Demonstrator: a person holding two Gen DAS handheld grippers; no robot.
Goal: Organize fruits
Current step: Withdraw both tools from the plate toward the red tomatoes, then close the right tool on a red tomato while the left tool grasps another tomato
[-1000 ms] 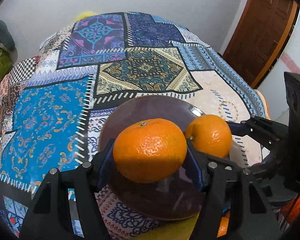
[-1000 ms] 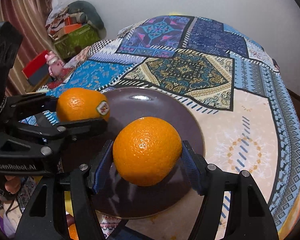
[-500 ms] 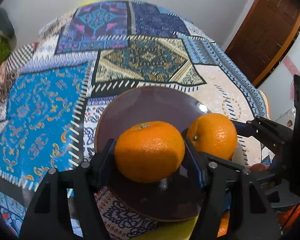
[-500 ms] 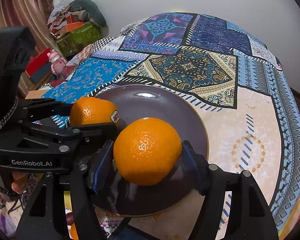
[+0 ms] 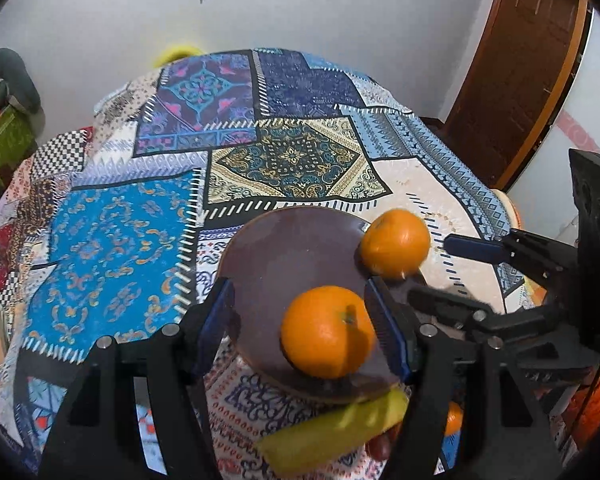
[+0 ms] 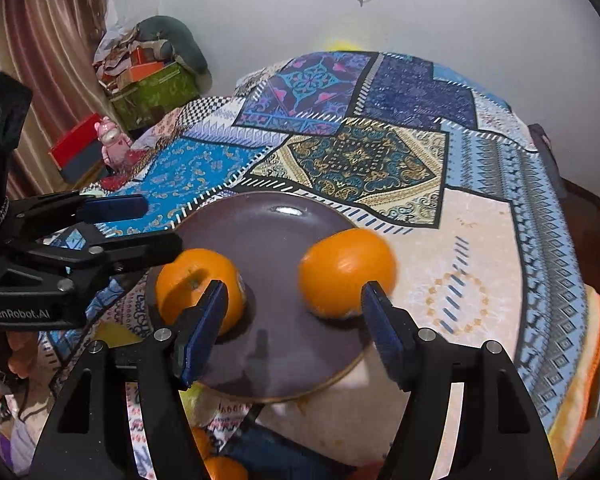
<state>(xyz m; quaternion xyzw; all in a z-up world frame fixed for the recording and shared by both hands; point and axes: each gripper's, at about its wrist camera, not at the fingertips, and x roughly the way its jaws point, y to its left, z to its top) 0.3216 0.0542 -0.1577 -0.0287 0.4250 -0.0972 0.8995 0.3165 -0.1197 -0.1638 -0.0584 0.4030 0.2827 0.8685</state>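
A dark brown plate (image 5: 292, 256) (image 6: 268, 240) lies on the patchwork tablecloth. Two oranges rest on it. In the left wrist view one orange (image 5: 326, 330) lies between my open left gripper's fingers (image 5: 300, 328), free of them, and the second orange (image 5: 394, 242) sits at the plate's right edge. In the right wrist view my right gripper (image 6: 294, 328) is open; the right orange (image 6: 346, 272) lies just ahead of its fingers and the left orange (image 6: 198, 290) sits by the left finger. Each gripper shows in the other's view.
A yellow banana (image 5: 332, 432) lies below the plate's near edge, with more oranges (image 6: 220, 464) in a bag near the table's front. A brown door (image 5: 512, 72) stands at the right. Boxes and a pink toy (image 6: 112, 140) lie at the left.
Both grippers have opened and let go of their oranges, which now sit on the plate. Both grippers have drawn back and up from the plate.
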